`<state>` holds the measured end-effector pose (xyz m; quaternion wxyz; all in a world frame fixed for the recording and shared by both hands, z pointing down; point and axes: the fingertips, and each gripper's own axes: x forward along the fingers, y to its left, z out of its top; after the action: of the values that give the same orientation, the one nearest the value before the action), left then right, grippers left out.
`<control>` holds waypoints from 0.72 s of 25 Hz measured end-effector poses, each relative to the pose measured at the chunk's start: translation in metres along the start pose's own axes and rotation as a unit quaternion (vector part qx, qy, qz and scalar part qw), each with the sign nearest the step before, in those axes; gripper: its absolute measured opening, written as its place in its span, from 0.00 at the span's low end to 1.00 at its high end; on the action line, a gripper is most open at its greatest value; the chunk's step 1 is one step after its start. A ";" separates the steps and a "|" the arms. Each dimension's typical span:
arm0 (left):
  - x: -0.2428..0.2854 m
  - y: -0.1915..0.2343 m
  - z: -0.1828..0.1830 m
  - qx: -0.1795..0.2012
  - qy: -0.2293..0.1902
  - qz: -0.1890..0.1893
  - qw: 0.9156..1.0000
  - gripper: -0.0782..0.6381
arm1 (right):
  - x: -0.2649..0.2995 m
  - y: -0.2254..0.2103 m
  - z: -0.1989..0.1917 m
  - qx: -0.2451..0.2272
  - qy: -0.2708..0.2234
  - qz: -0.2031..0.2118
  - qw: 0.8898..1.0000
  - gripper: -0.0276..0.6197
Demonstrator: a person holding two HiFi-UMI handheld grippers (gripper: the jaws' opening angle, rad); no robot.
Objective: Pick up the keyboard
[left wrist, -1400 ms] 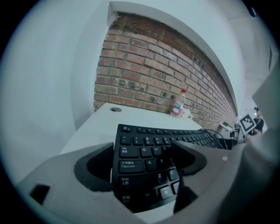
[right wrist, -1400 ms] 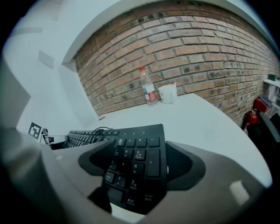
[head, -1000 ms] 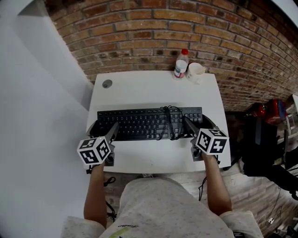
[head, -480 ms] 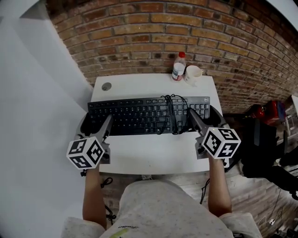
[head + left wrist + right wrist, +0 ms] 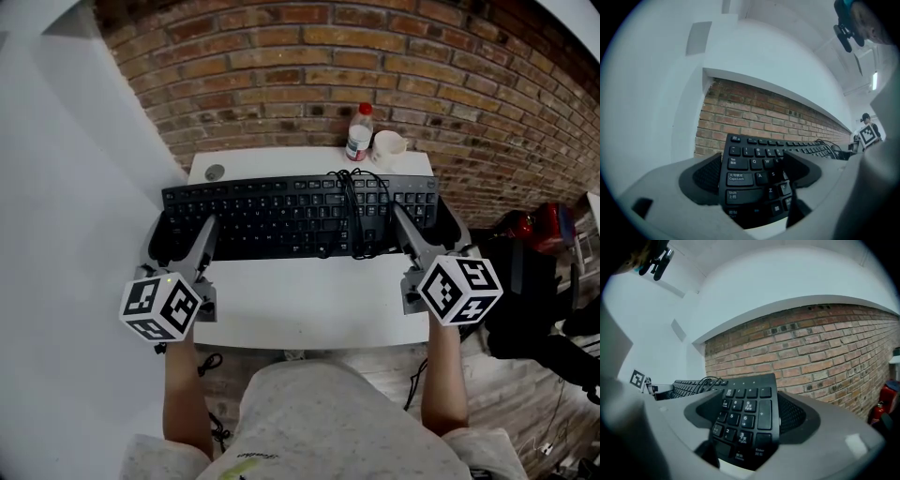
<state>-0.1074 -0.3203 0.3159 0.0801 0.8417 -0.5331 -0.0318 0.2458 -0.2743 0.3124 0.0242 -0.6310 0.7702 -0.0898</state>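
Black keyboard (image 5: 281,217) hangs above the desk (image 5: 309,305), your left gripper (image 5: 167,234) and right gripper (image 5: 433,223) each with jaws clamped on one end, so uneven lifting or the loose cable (image 5: 352,216) snagging could twist it free.

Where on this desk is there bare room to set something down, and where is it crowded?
Free: the near strip of the table between the left gripper and right gripper, in front of the keyboard they hold. A small patch by the round grey grommet at the back left. Crowded: the back edge where the bottle and cup stand.
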 end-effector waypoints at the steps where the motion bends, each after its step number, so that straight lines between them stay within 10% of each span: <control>1: 0.000 0.000 0.000 0.000 -0.002 0.000 1.000 0.67 | 0.000 0.000 0.000 -0.001 -0.002 0.000 1.000 0.63; 18: 0.000 0.001 0.000 -0.009 0.006 0.004 1.000 0.67 | 0.000 0.001 0.002 -0.001 0.006 -0.002 1.000 0.63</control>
<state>-0.1084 -0.3203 0.3157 0.0904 0.8389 -0.5357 -0.0315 0.2450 -0.2738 0.3104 0.0188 -0.6323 0.7688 -0.0934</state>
